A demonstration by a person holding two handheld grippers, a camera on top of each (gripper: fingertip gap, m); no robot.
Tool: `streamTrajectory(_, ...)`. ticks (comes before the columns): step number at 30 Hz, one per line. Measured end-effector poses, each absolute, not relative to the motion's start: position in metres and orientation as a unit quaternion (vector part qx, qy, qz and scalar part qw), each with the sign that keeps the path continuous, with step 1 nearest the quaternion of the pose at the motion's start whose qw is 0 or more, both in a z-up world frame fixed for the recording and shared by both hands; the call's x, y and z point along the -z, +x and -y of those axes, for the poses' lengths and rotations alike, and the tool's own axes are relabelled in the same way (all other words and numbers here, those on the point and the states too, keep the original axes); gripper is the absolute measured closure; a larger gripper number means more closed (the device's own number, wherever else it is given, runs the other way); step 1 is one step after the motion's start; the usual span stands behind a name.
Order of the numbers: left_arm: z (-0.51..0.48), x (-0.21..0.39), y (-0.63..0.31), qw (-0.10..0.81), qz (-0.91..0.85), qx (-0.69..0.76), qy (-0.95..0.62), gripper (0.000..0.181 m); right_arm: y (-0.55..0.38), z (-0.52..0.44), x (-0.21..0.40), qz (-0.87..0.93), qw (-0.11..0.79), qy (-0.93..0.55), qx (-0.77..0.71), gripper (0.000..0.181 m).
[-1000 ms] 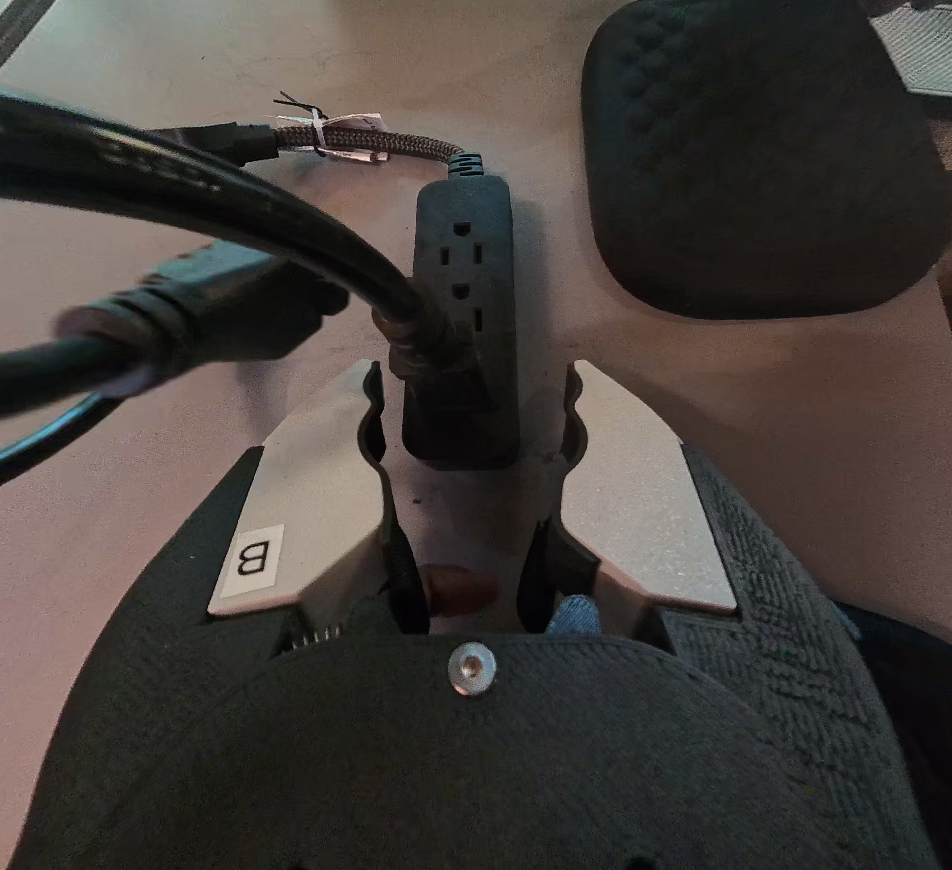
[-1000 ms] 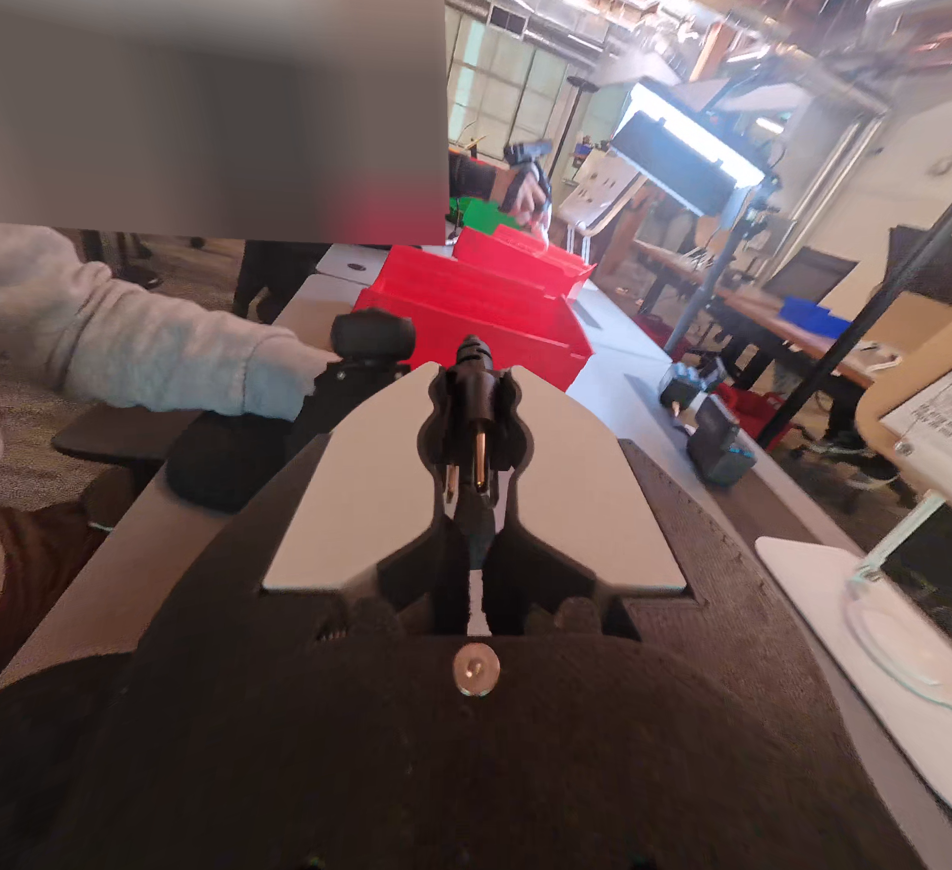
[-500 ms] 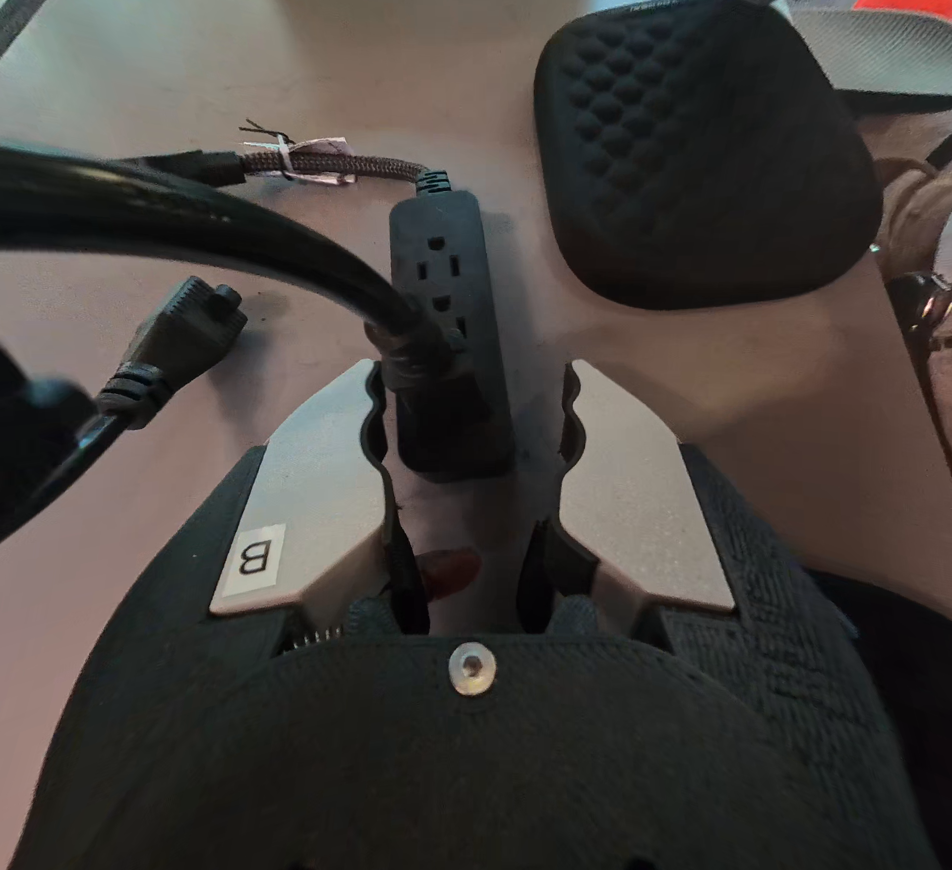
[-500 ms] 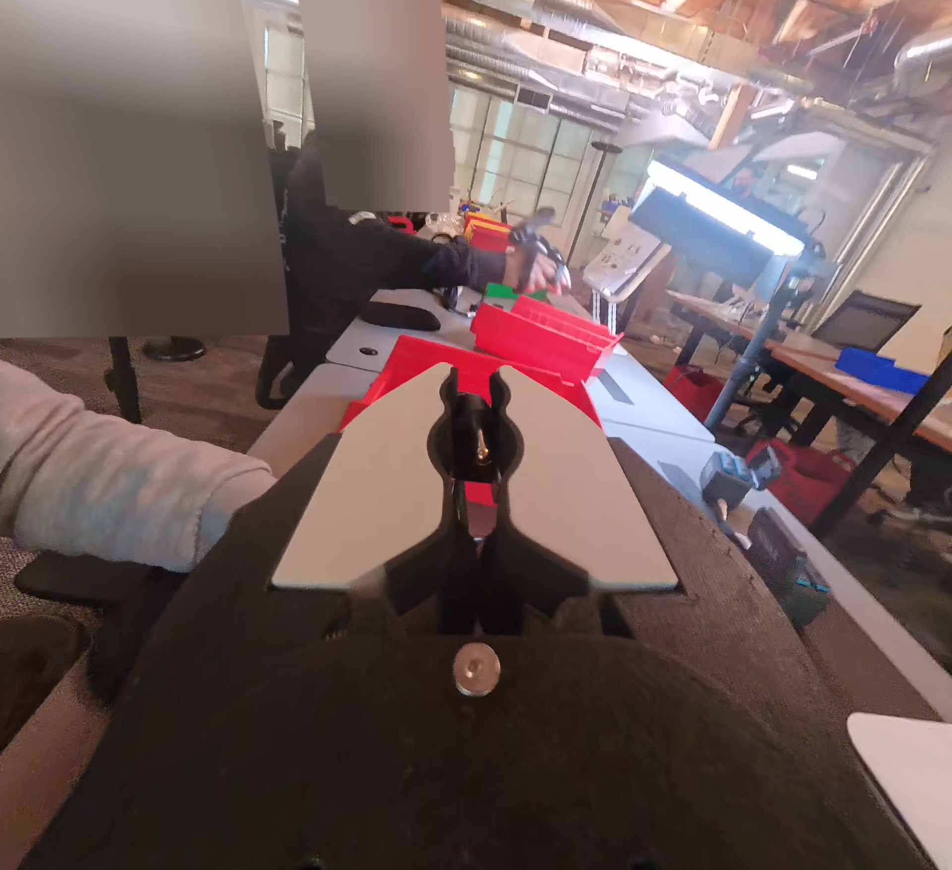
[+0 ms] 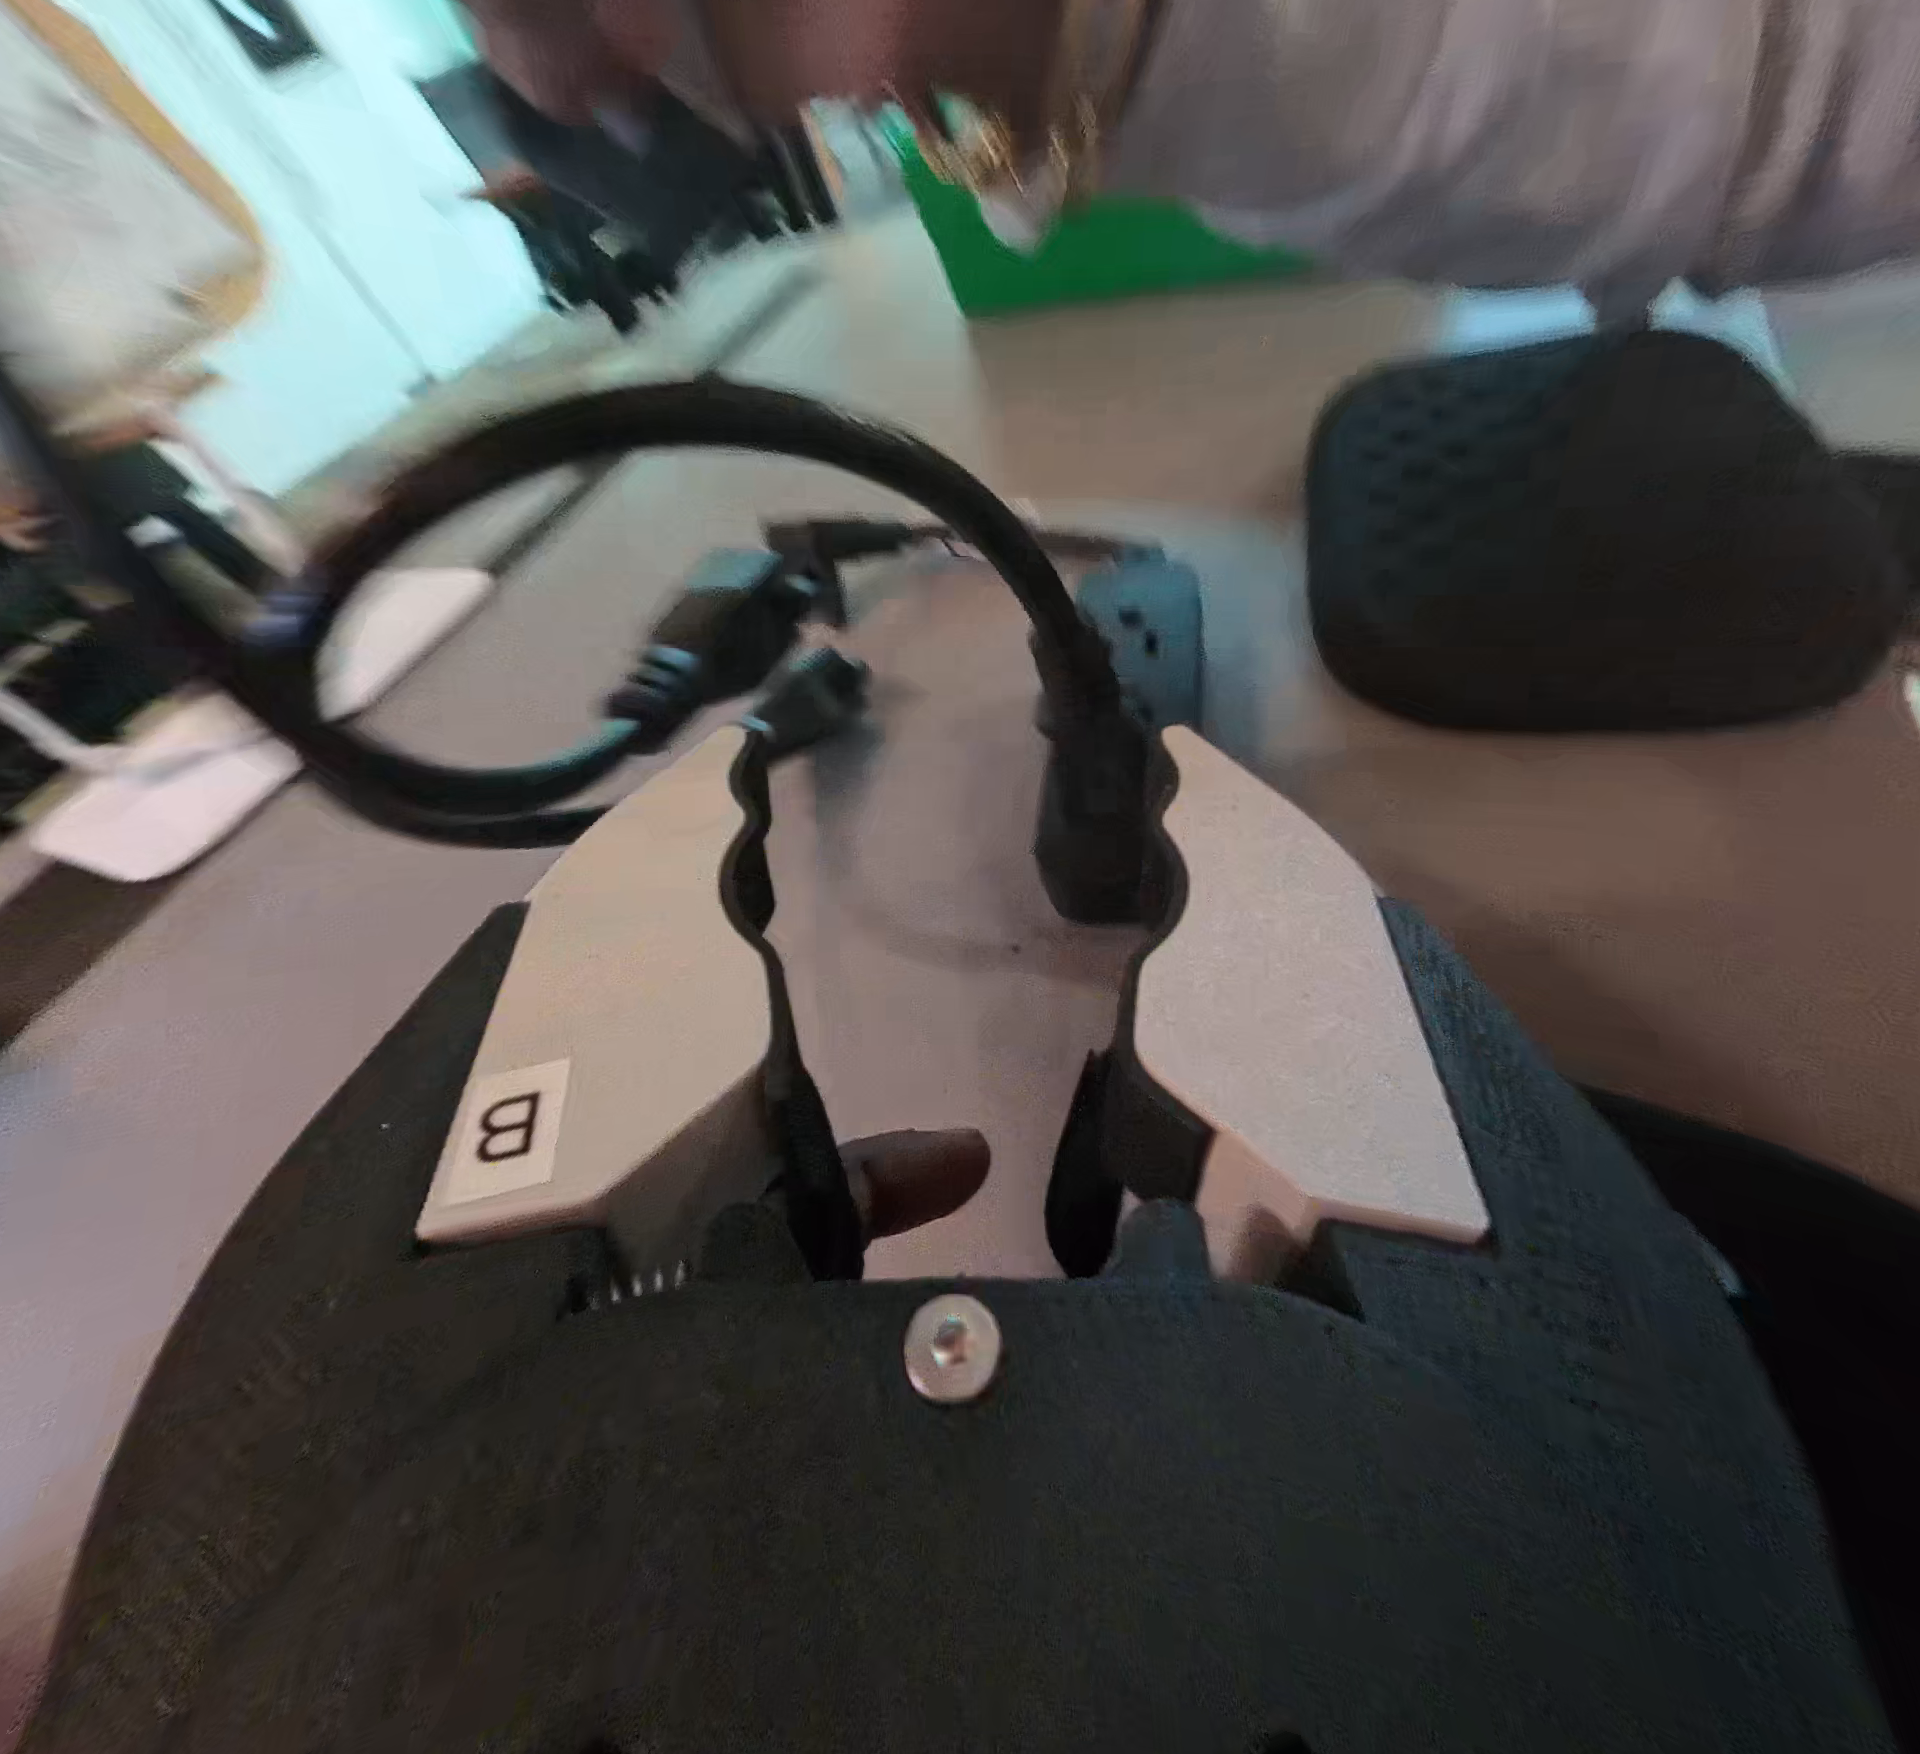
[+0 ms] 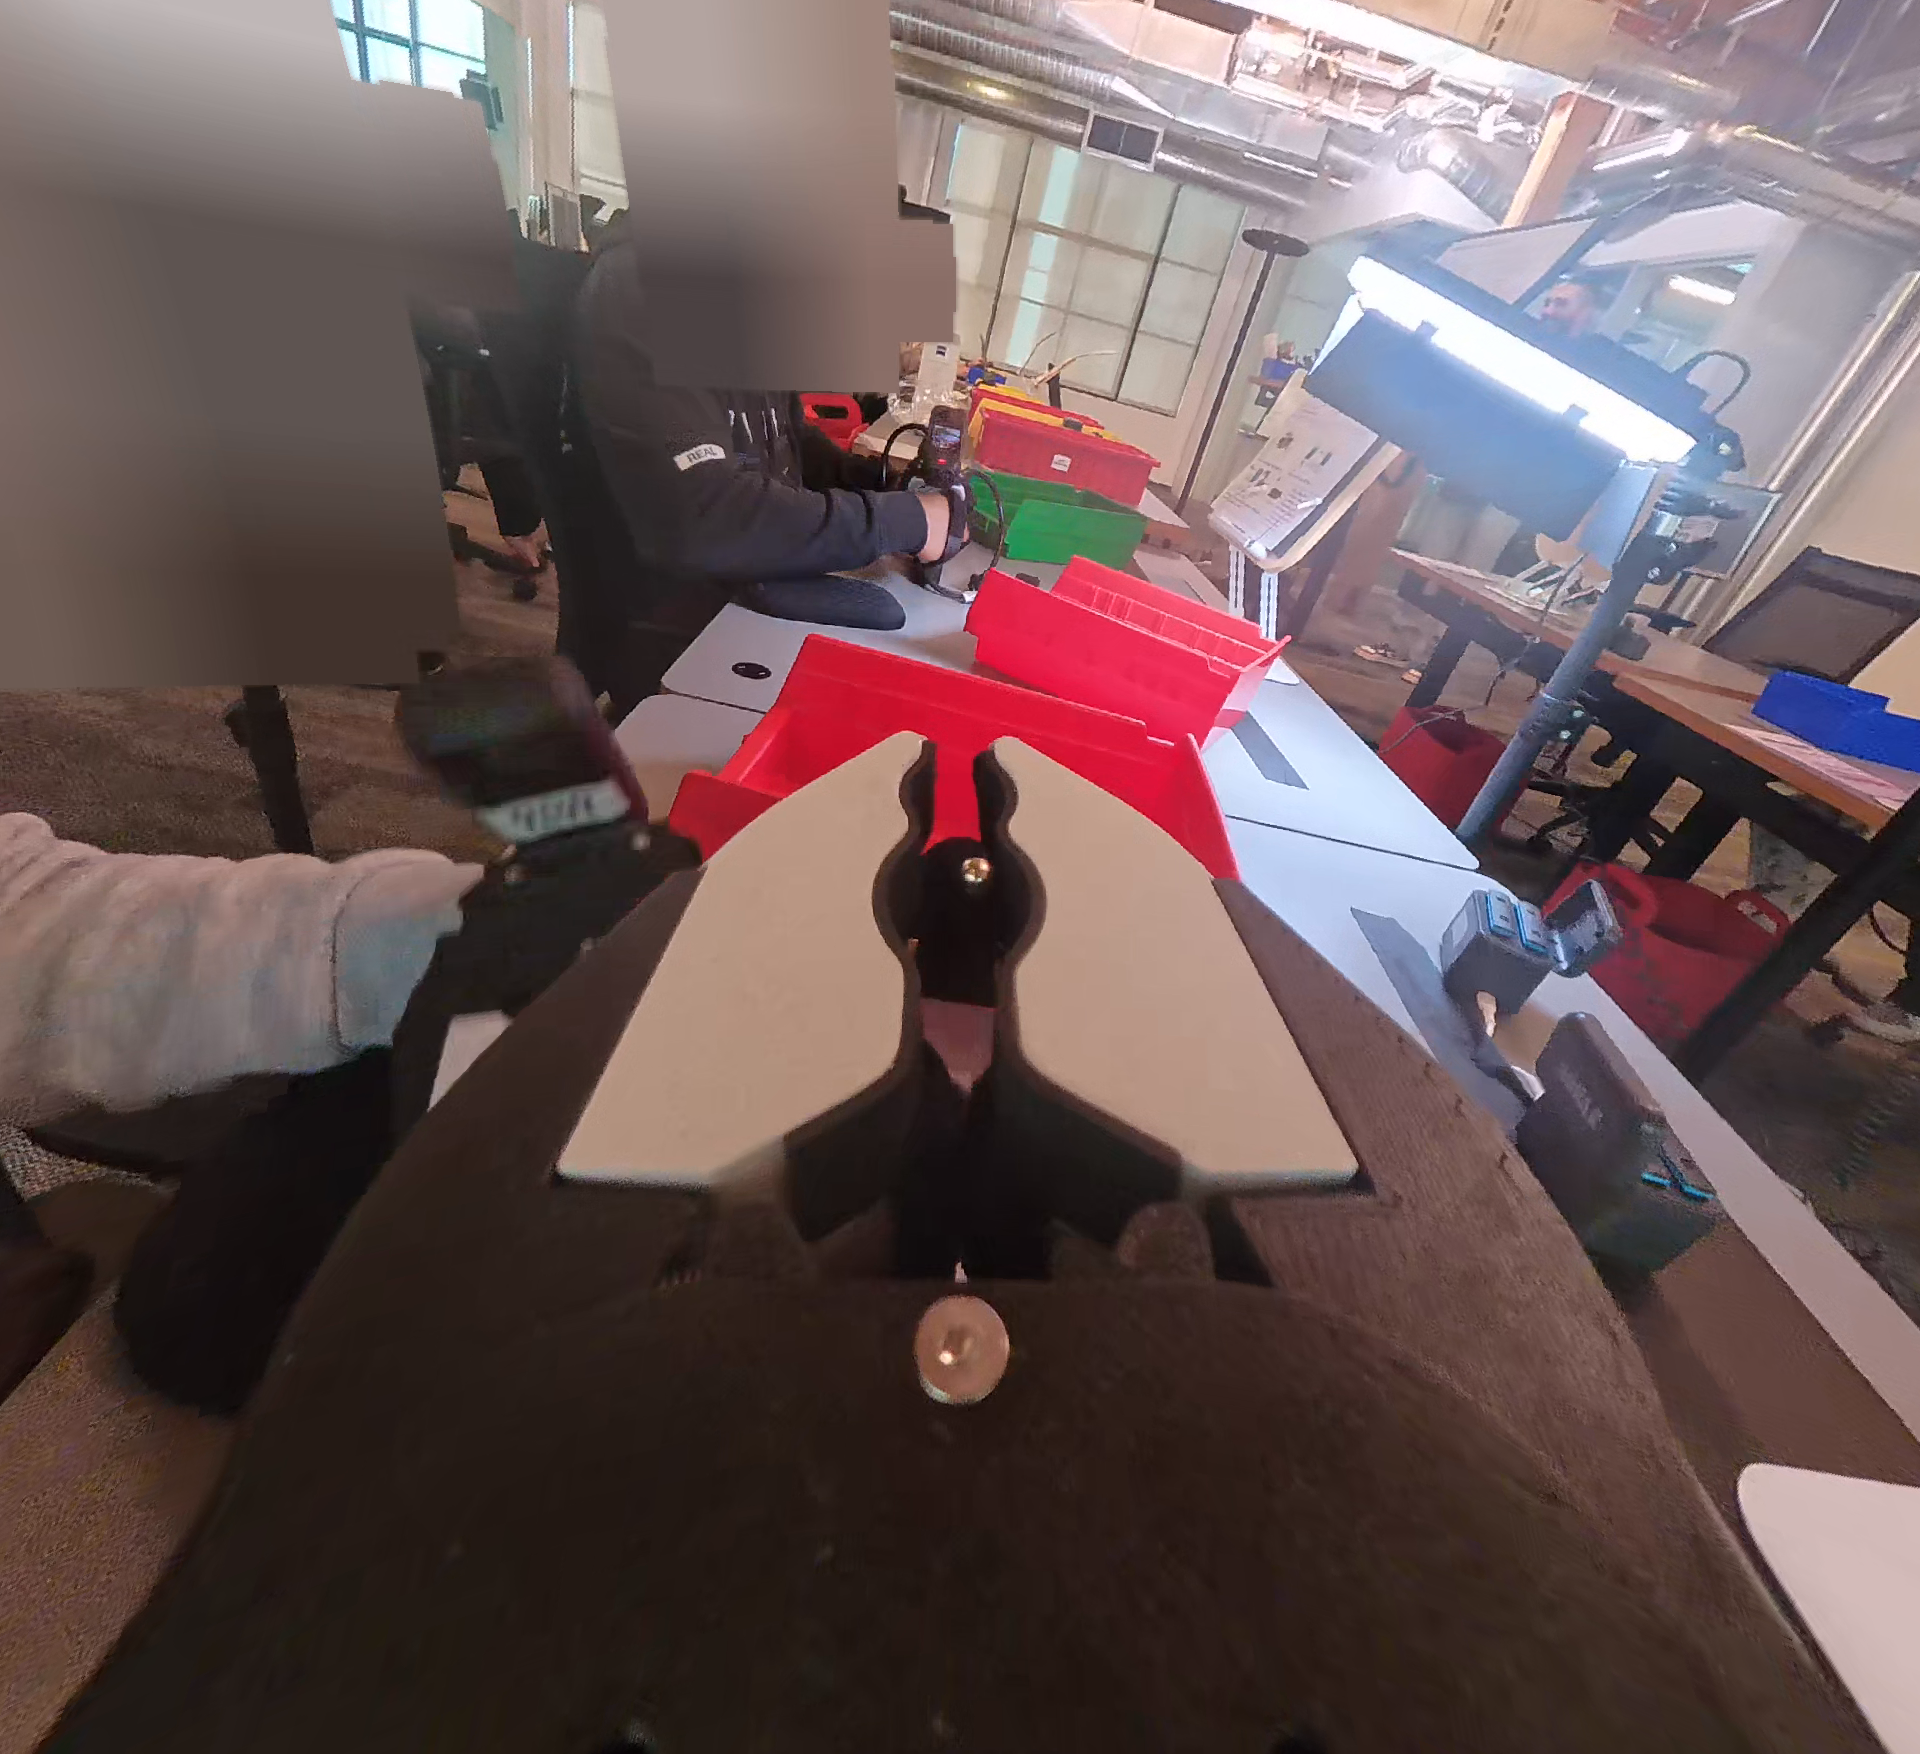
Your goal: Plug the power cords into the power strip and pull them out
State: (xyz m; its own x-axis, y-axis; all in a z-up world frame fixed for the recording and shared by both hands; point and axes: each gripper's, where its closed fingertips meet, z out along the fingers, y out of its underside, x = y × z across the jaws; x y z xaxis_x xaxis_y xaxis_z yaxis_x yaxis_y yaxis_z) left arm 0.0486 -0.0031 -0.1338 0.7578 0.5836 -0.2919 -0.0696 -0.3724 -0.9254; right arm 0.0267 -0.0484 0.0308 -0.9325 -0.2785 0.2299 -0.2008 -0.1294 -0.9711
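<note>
In the left wrist view, blurred by motion, the black power strip (image 5: 1148,603) lies on the tan table. One black plug (image 5: 1091,821) stands in its near end, and its cord (image 5: 665,416) loops up and to the left. My left gripper (image 5: 956,759) is open and empty, and the plug sits just inside the right finger (image 5: 1247,925). Two loose plugs (image 5: 727,624) lie left of the strip. In the right wrist view my right gripper (image 6: 958,754) is shut on a black plug (image 6: 956,915), held up in the air with a brass prong showing.
A black padded cushion (image 5: 1590,541) lies right of the strip, with a green bin (image 5: 1081,260) behind it. A person's grey sleeve (image 6: 208,956) is at the left of the right wrist view. Red bins (image 6: 987,717) stand on the table ahead, and small black devices (image 6: 1590,1133) lie at the right. There is about 15 cm between the tips of the two grippers.
The left gripper has tilted up and shifted left, so the strip now sits by its right finger. The right gripper has swung further up with its plug, which has turned in the jaws.
</note>
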Motion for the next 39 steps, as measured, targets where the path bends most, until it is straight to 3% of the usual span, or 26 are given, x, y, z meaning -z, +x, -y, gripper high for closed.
streamTrajectory(4,0.052,0.095,0.048,0.581,0.274,-0.362,-0.675,0.112,0.033,0.047,-0.022,-0.65,0.049,-0.188,0.734,0.175)
streamTrajectory(7,0.052,0.066,0.046,0.611,0.242,-0.405,-0.635,0.115,0.043,0.057,-0.012,-0.654,0.077,-0.198,0.726,0.175)
streamTrajectory(10,0.049,0.064,0.03,0.584,0.242,-0.413,-0.656,0.135,0.055,0.062,-0.006,-0.655,0.092,-0.212,0.72,0.175)
streamTrajectory(11,0.047,0.069,0.028,0.57,0.236,-0.409,-0.673,0.148,0.058,0.063,-0.005,-0.654,0.096,-0.215,0.719,0.175)
streamTrajectory(12,0.047,0.073,0.027,0.555,0.23,-0.409,-0.687,0.173,0.061,0.062,-0.004,-0.655,0.098,-0.218,0.717,0.175)
streamTrajectory(17,0.061,0.057,0.036,0.504,0.227,-0.441,-0.707,0.179,0.059,0.053,0.001,-0.679,0.066,-0.233,0.693,0.174)
streamTrajectory(20,0.071,0.046,0.04,0.424,0.227,-0.467,-0.742,0.178,0.057,0.045,0.009,-0.717,0.028,-0.253,0.649,0.136)
streamTrajectory(22,0.07,0.033,0.044,0.385,0.211,-0.486,-0.756,0.179,0.057,0.04,0.015,-0.744,-0.014,-0.272,0.611,0.115)
streamTrajectory(25,0.071,0.008,0.049,0.306,0.181,-0.532,-0.768,0.179,0.053,0.032,0.011,-0.756,-0.099,-0.287,0.58,0.107)
streamTrajectory(28,0.068,-0.018,0.05,0.24,0.154,-0.576,-0.766,0.179,0.045,0.022,-0.021,-0.723,-0.203,-0.275,0.6,0.11)
streamTrajectory(31,0.059,-0.04,0.045,0.195,0.139,-0.615,-0.751,0.179,0.042,0.002,-0.063,-0.648,-0.371,-0.277,0.605,0.113)
streamTrajectory(36,0.029,-0.056,0.029,0.158,0.12,-0.642,-0.74,0.18,0.049,-0.009,-0.074,-0.562,-0.61,-0.323,0.456,0.12)
streamTrajectory(39,0.013,-0.061,0.021,0.137,0.106,-0.651,-0.739,0.18,0.034,-0.01,-0.071,-0.548,-0.682,-0.317,0.367,0.147)
